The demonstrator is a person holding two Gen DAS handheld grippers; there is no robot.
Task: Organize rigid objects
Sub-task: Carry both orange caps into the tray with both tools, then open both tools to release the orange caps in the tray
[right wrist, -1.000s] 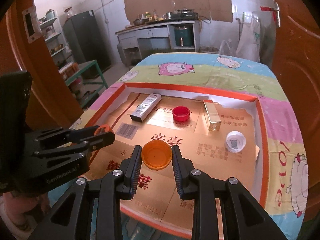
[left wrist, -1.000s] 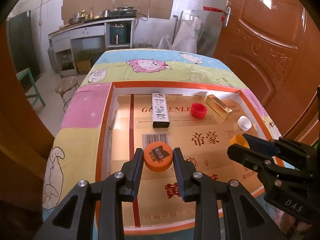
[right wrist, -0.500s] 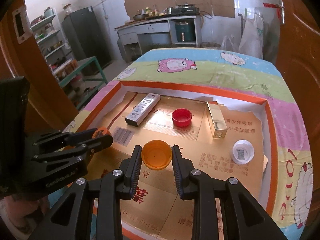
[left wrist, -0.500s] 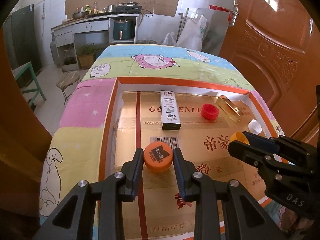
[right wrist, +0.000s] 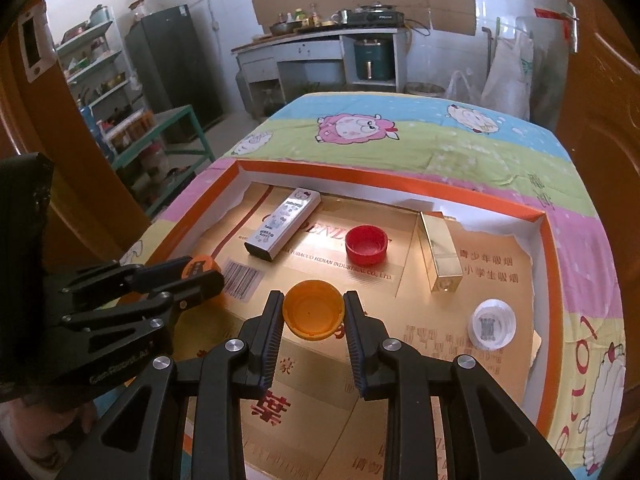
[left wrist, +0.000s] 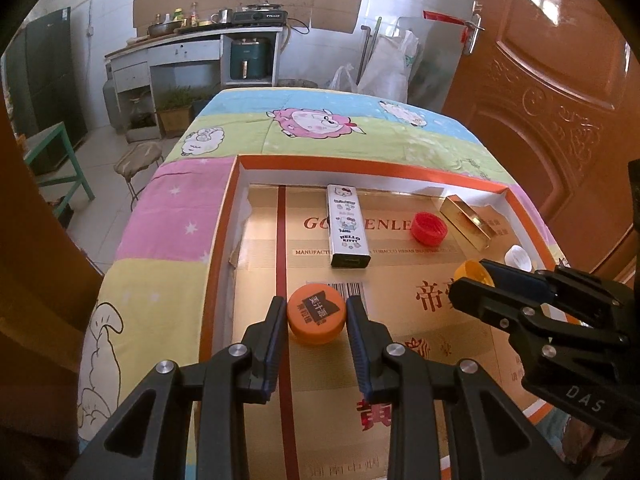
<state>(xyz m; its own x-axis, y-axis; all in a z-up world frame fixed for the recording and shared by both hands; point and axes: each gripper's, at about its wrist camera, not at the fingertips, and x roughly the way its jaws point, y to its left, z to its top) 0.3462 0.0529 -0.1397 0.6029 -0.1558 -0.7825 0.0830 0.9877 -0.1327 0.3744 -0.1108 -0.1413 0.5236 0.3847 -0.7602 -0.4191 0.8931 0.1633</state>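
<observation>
Left gripper [left wrist: 317,322] clamps printed orange cap [left wrist: 316,314], lower centre | right gripper [right wrist: 313,314] clamps open orange cap [right wrist: 313,310], centre | handling: light, stiff, slick plastic; pinch across rim, likely

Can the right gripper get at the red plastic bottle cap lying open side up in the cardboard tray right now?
Probably not yet: the right gripper is shut on an orange cap. The path to the red cap ahead looks clear, but the jaws are occupied.
</observation>
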